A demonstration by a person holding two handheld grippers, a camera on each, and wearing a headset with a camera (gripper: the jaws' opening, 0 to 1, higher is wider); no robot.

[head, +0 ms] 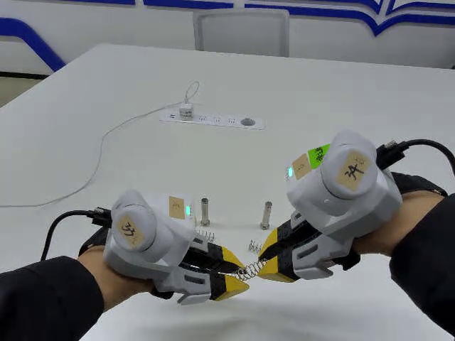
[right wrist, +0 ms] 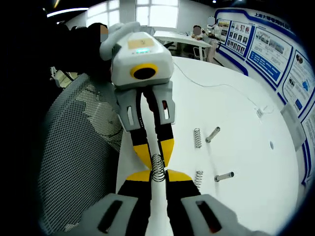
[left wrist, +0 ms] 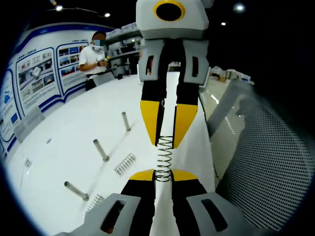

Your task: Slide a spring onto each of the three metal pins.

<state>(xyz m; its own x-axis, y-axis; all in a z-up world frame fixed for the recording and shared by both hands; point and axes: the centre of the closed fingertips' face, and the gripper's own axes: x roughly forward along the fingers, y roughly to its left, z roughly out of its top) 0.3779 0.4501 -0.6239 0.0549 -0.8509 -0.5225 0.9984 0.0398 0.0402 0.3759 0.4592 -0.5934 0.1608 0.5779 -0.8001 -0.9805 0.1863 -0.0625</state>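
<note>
A small steel spring point(head: 250, 270) hangs in the air between my two grippers, which face each other tip to tip. My left gripper point(head: 240, 275) is shut on one end of the spring point(left wrist: 164, 157) and my right gripper point(head: 264, 268) on the other end. The left gripper view looks along its own jaws point(left wrist: 162, 175) to the right gripper point(left wrist: 167, 141). The right gripper point(right wrist: 157, 175) meets the left gripper point(right wrist: 156, 156) over the spring point(right wrist: 157, 168). Upright metal pins point(head: 205, 211) point(head: 266, 214) stand just beyond, with loose springs point(head: 205, 234) point(head: 254, 246) lying by them.
A white power strip point(head: 213, 119) with a trailing cable lies mid-table, and a chair point(head: 242, 32) stands at the far edge. A mesh chair back point(left wrist: 256, 147) is close beside the grippers. A person point(left wrist: 93, 54) stands in the background.
</note>
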